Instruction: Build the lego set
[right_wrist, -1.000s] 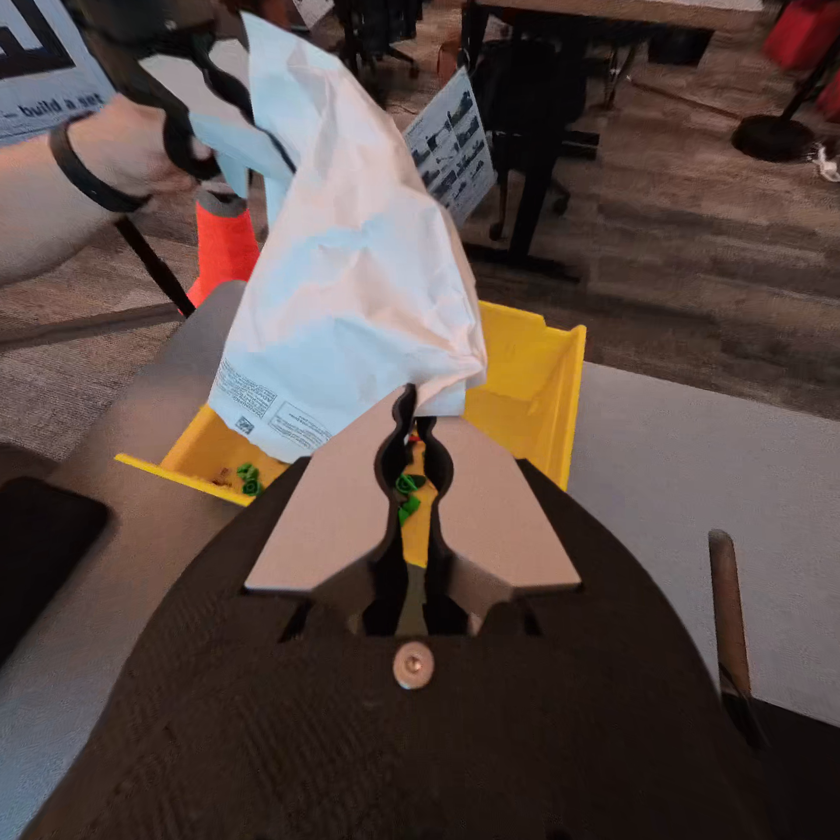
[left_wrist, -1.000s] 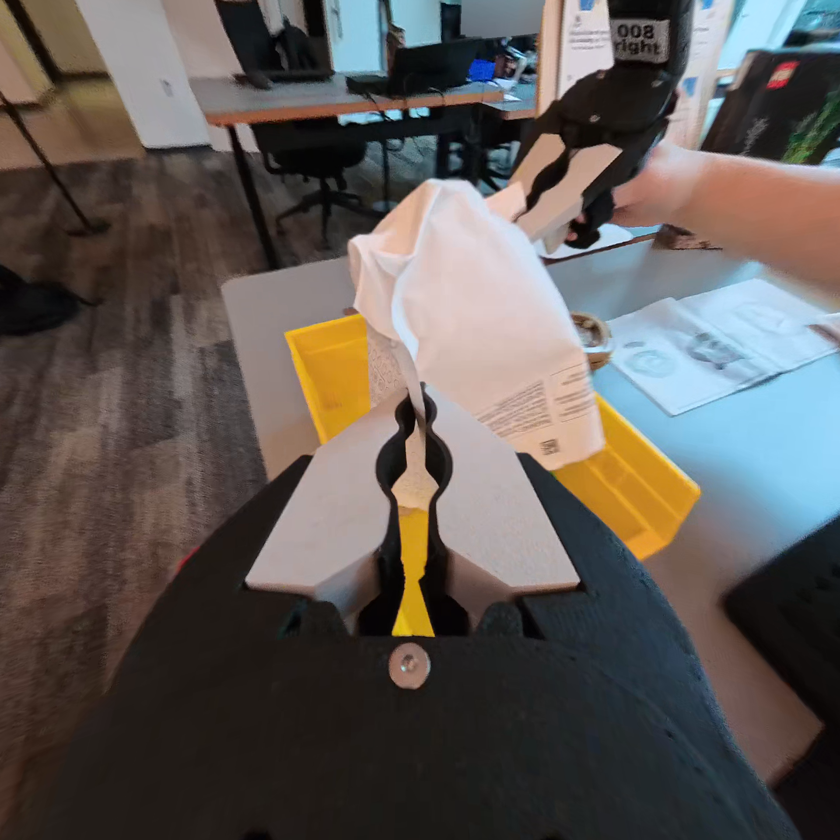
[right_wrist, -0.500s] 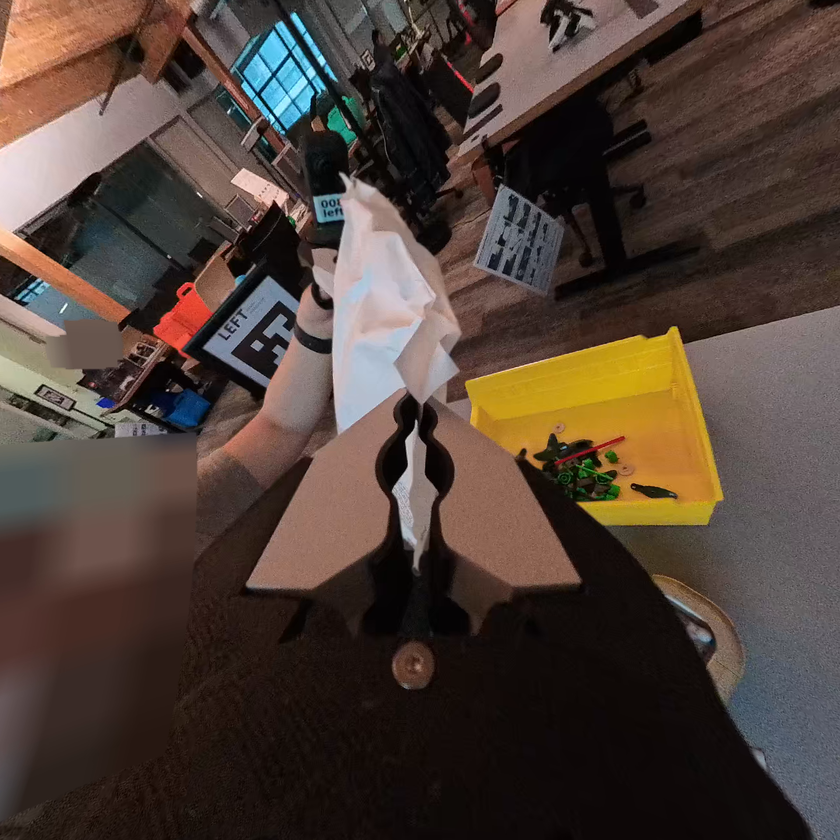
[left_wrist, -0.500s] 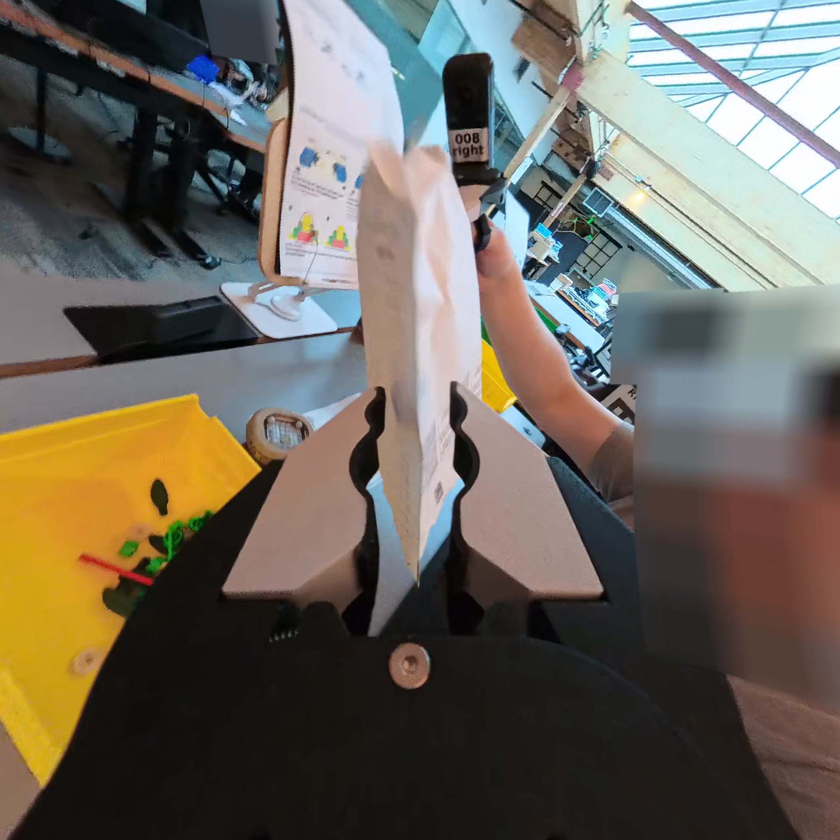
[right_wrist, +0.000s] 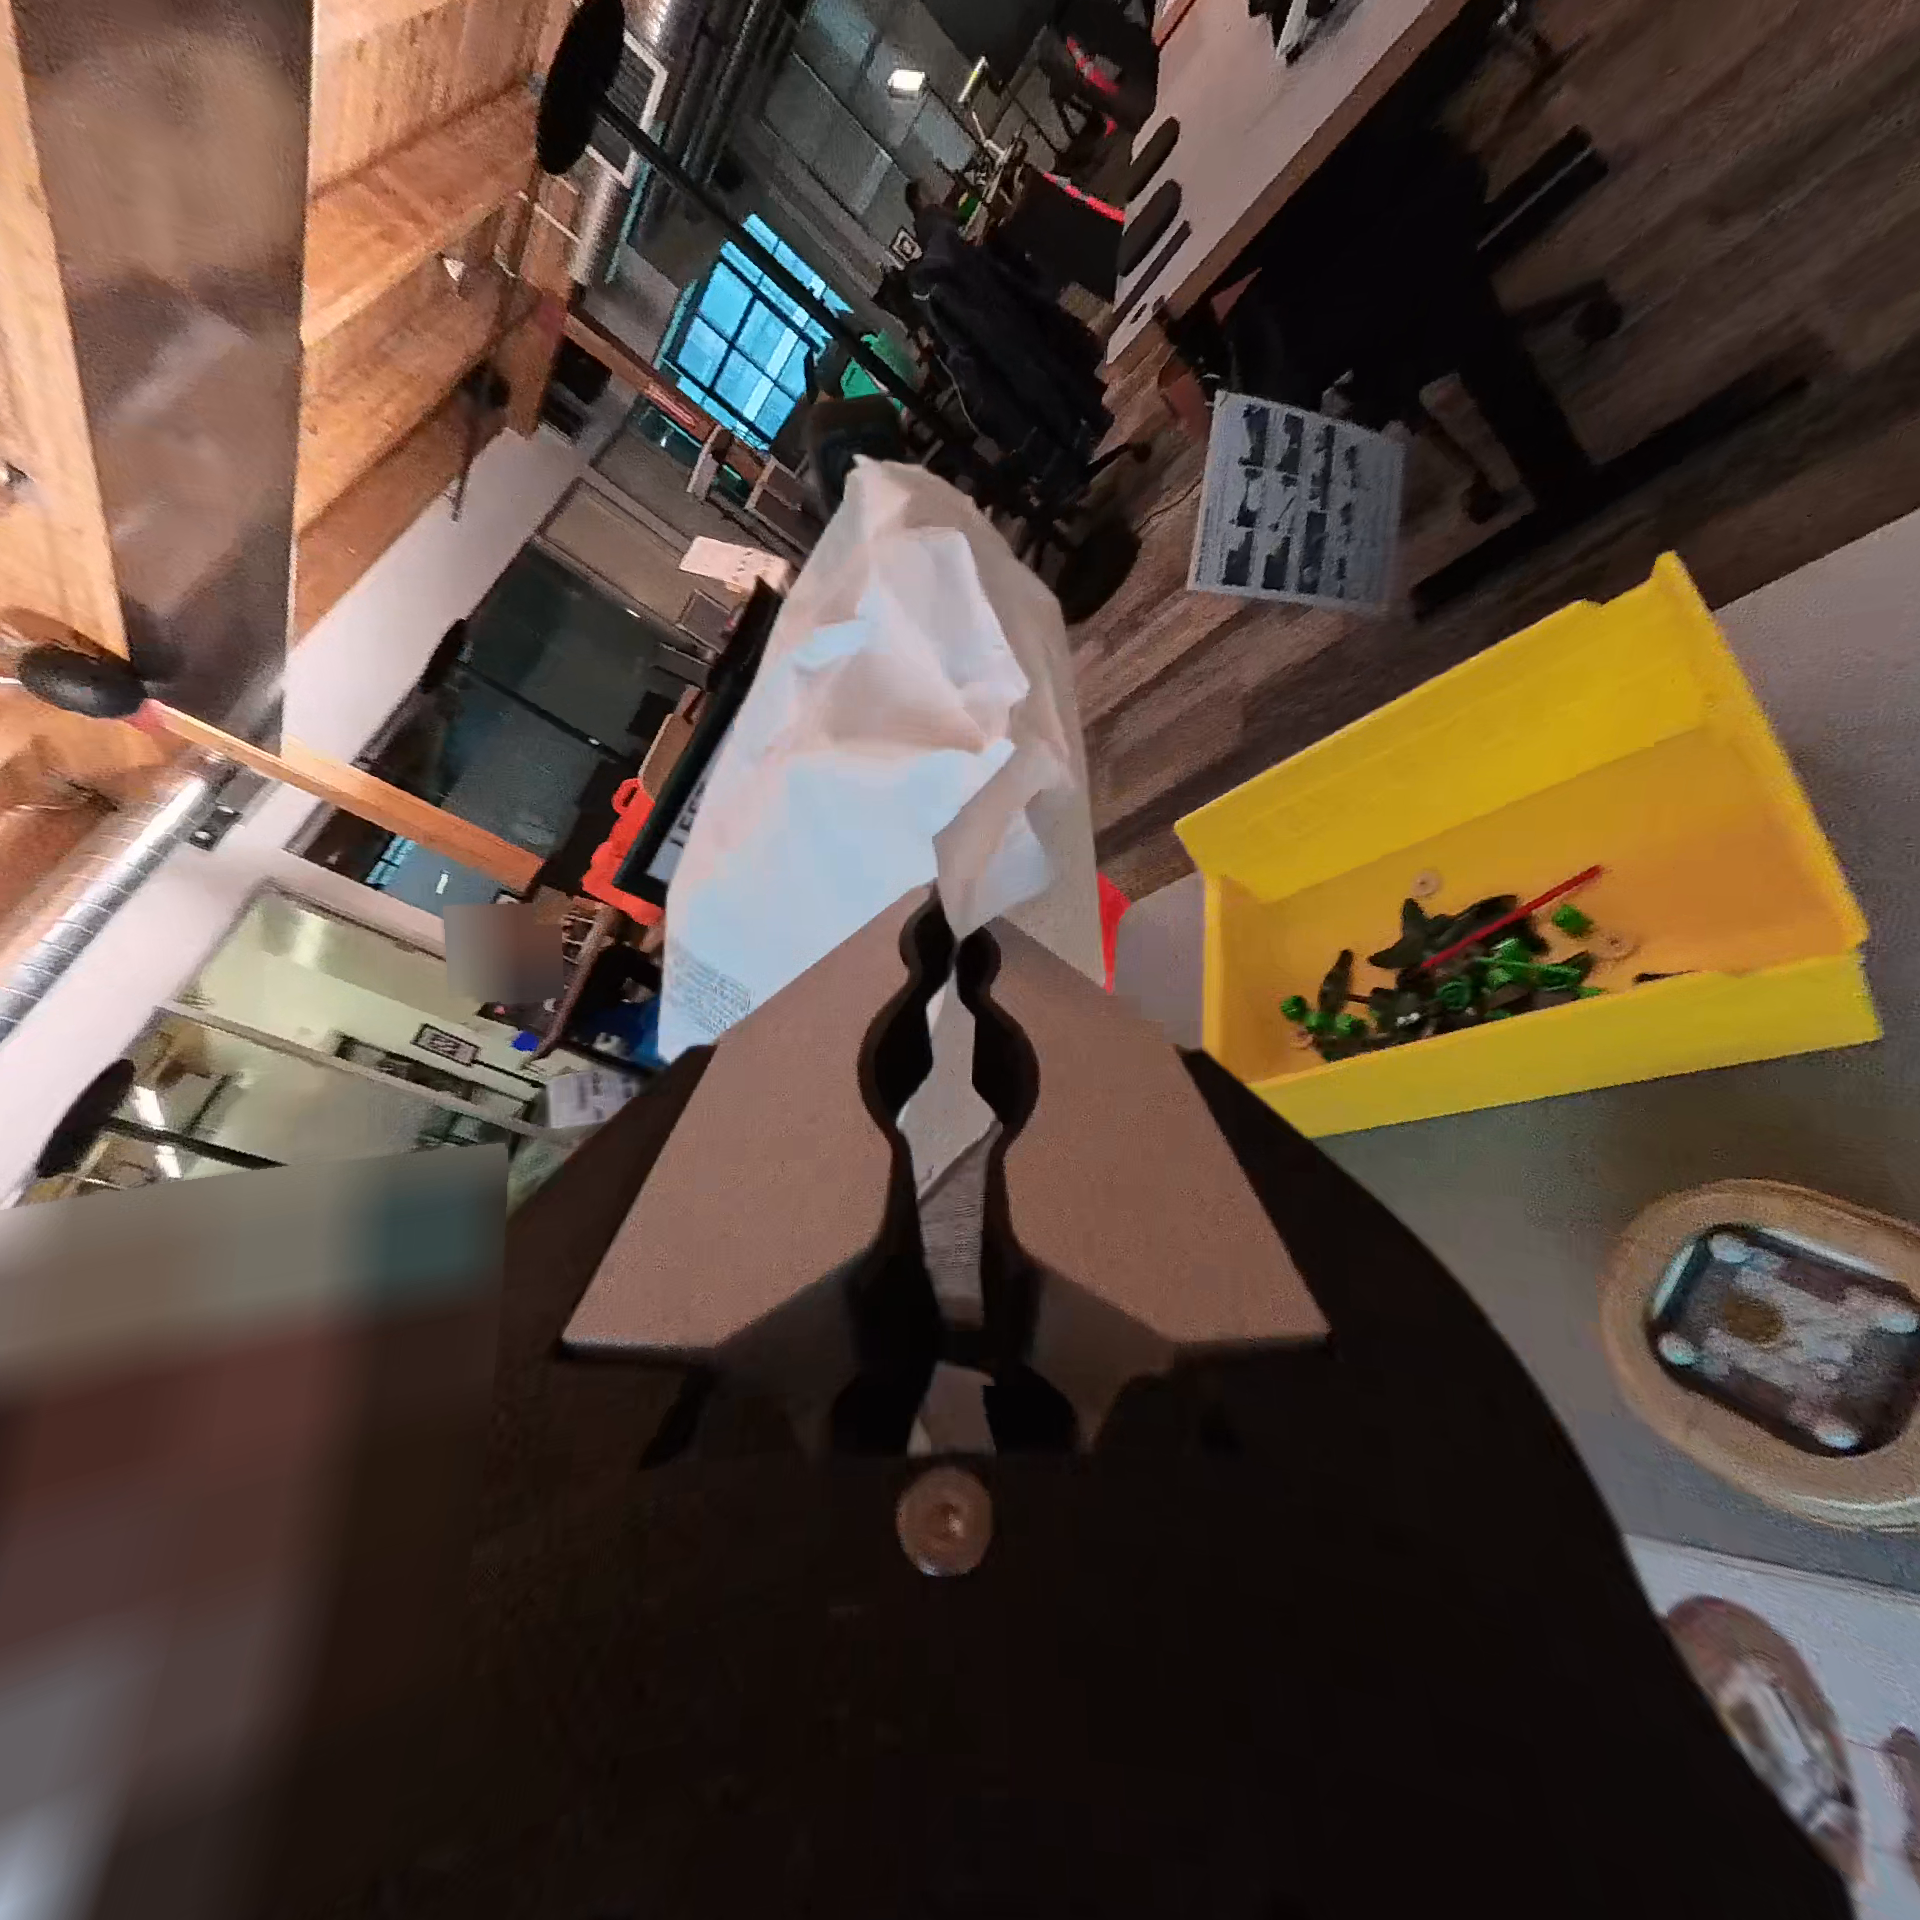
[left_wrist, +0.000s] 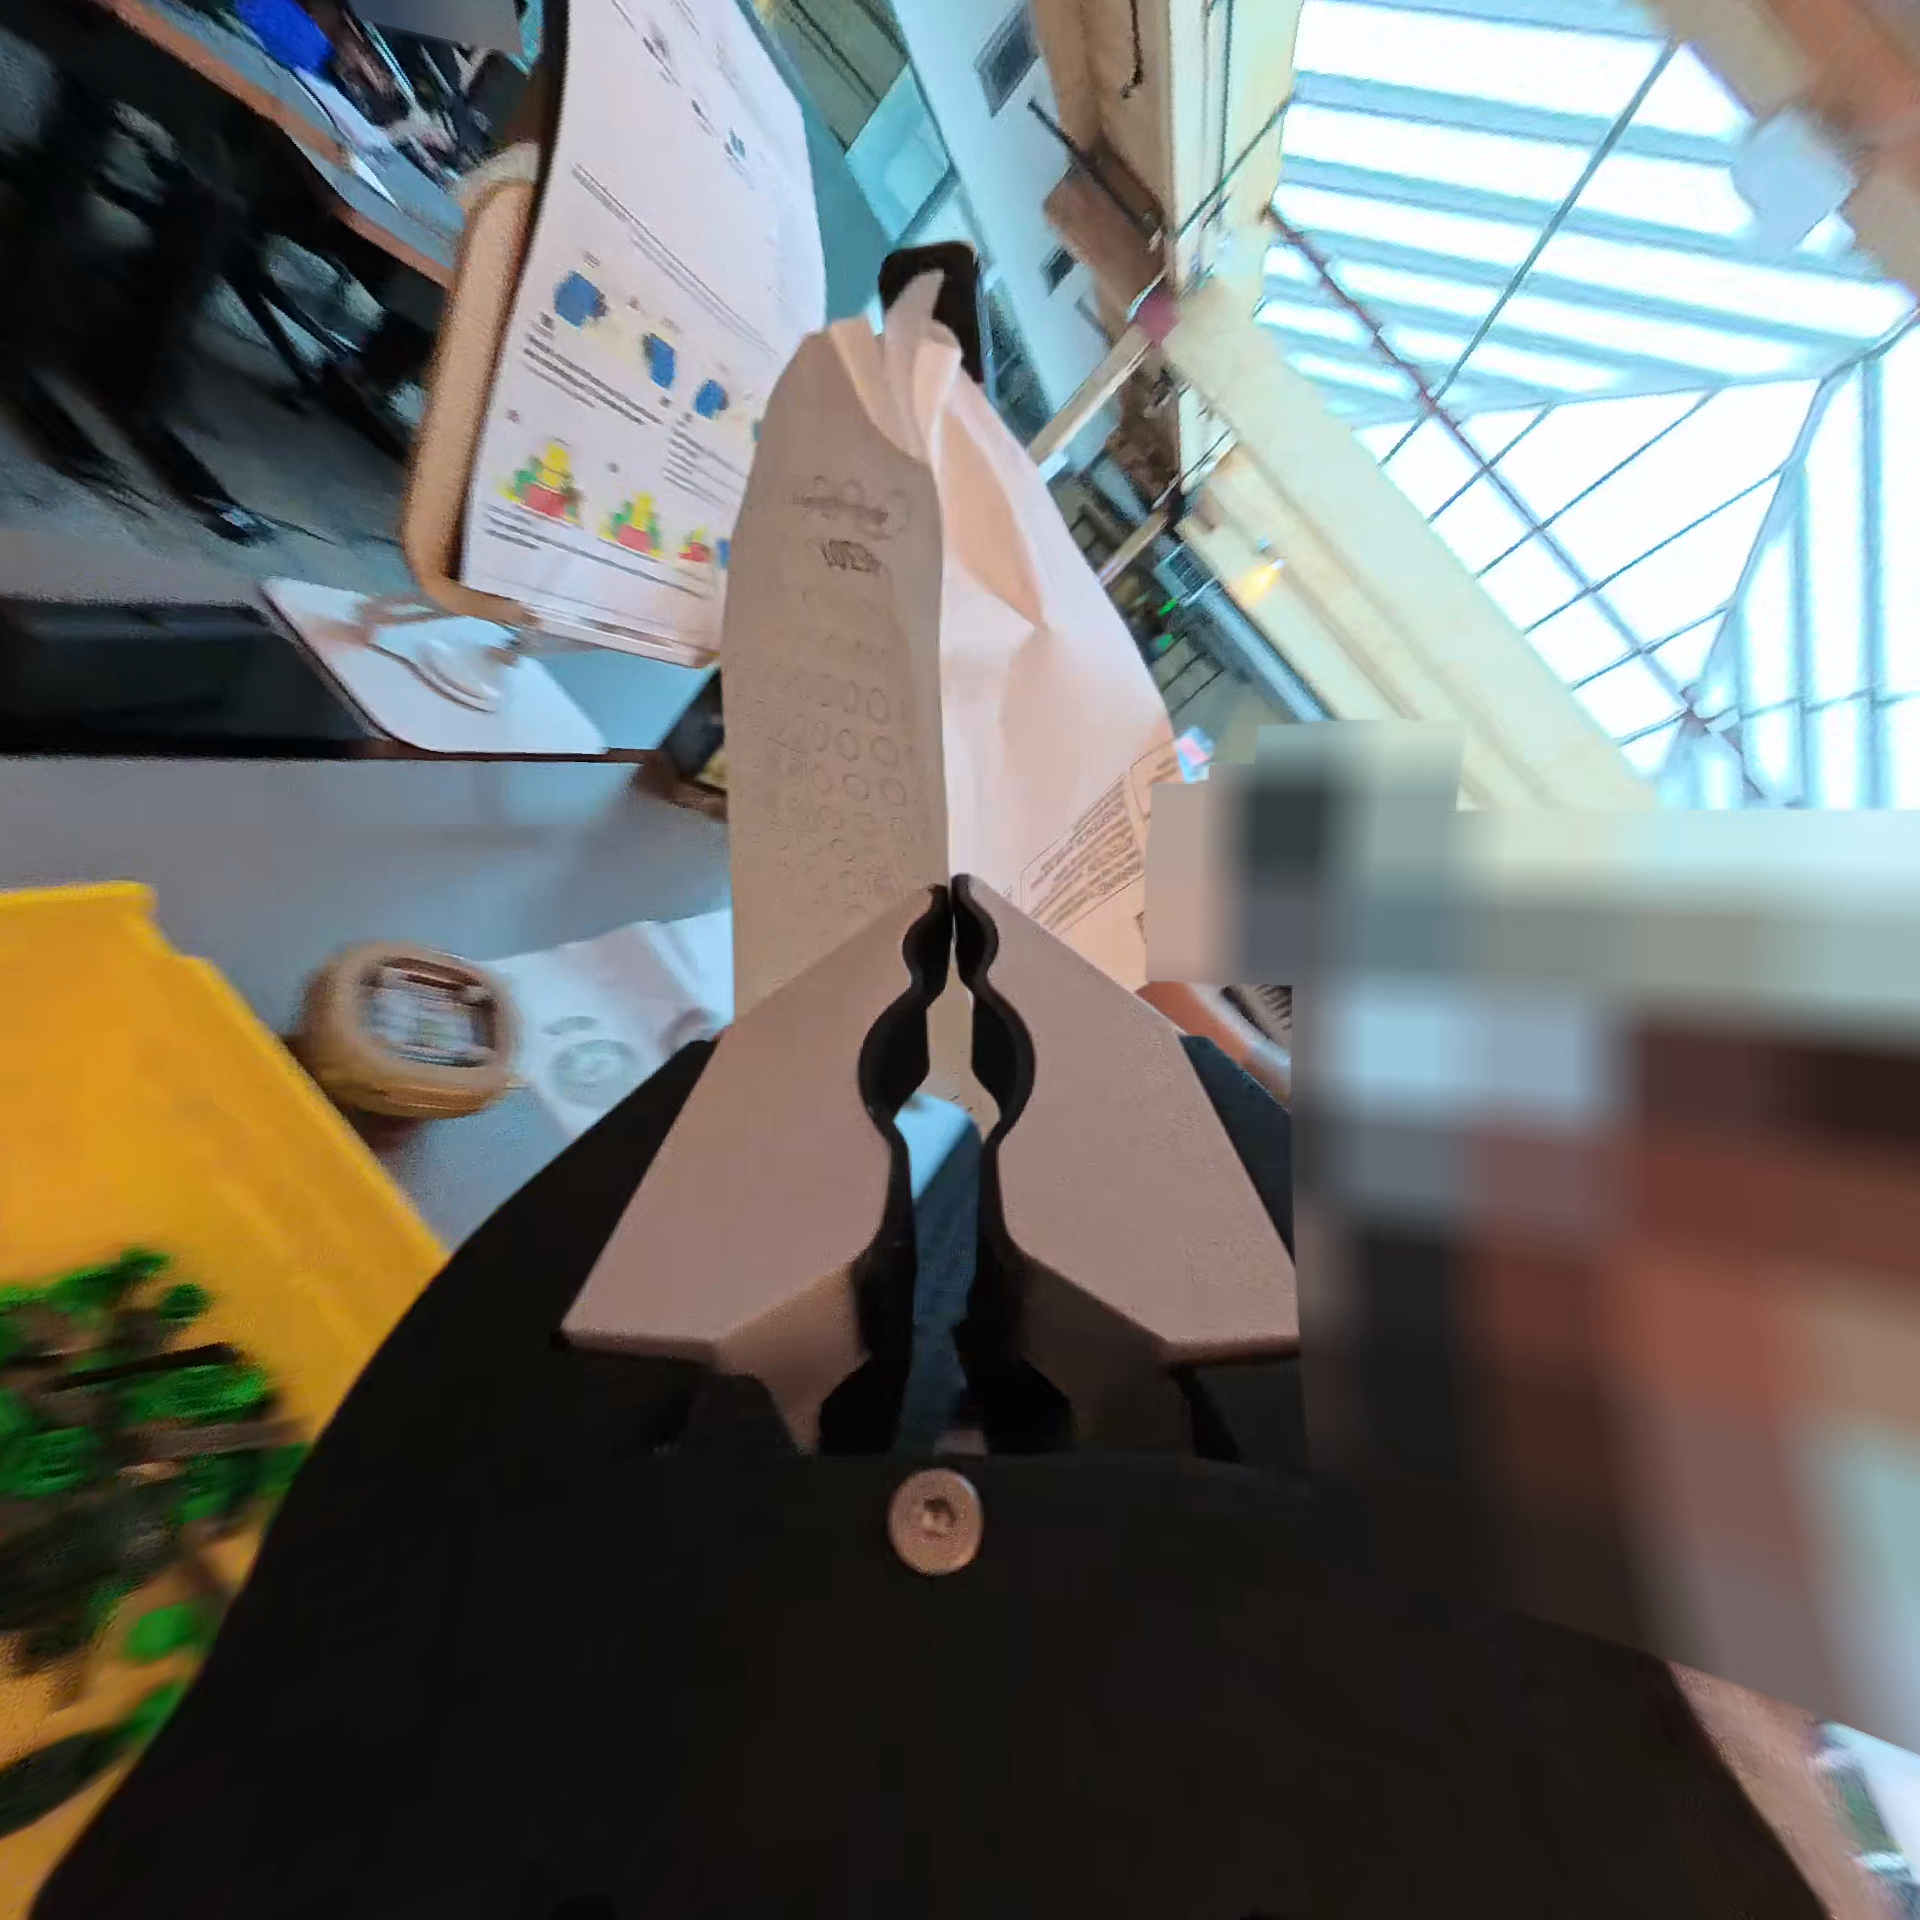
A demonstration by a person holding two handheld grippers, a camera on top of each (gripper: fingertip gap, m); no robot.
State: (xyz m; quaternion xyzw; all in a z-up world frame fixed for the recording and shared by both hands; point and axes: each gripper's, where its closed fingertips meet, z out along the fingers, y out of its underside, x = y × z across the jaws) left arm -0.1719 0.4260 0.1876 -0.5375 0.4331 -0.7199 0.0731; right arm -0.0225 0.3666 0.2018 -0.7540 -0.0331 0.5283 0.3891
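Observation:
A crumpled white paper bag (left_wrist: 831, 675) is held up in the air between both grippers. My left gripper (left_wrist: 951, 896) is shut on the bag's lower edge. The bag rises from its tips to the black body of the right gripper (left_wrist: 932, 291) at the top. In the right wrist view my right gripper (right_wrist: 956, 927) is shut on a flap of the same bag (right_wrist: 883, 748). The left gripper is hidden behind the bag there. A yellow bin (right_wrist: 1507, 748) on the grey table holds green and dark lego pieces (right_wrist: 1444, 987) and a red rod (right_wrist: 1507, 914).
The yellow bin (left_wrist: 114, 1091) is at the lower left of the left wrist view. A round woven dish (right_wrist: 1787, 1340) and an open instruction booklet (left_wrist: 623, 1008) lie on the table. A printed sheet on a stand (left_wrist: 644, 364) stands behind. A desk and a chair stand on the floor beyond. Across from one pair of fingers to the other is roughly 15 cm.
Both grippers have carried the bag from over the yellow bin up and toward the person, tilting upward. The left jaws, wider half a second ago, are now pressed together on the bag.

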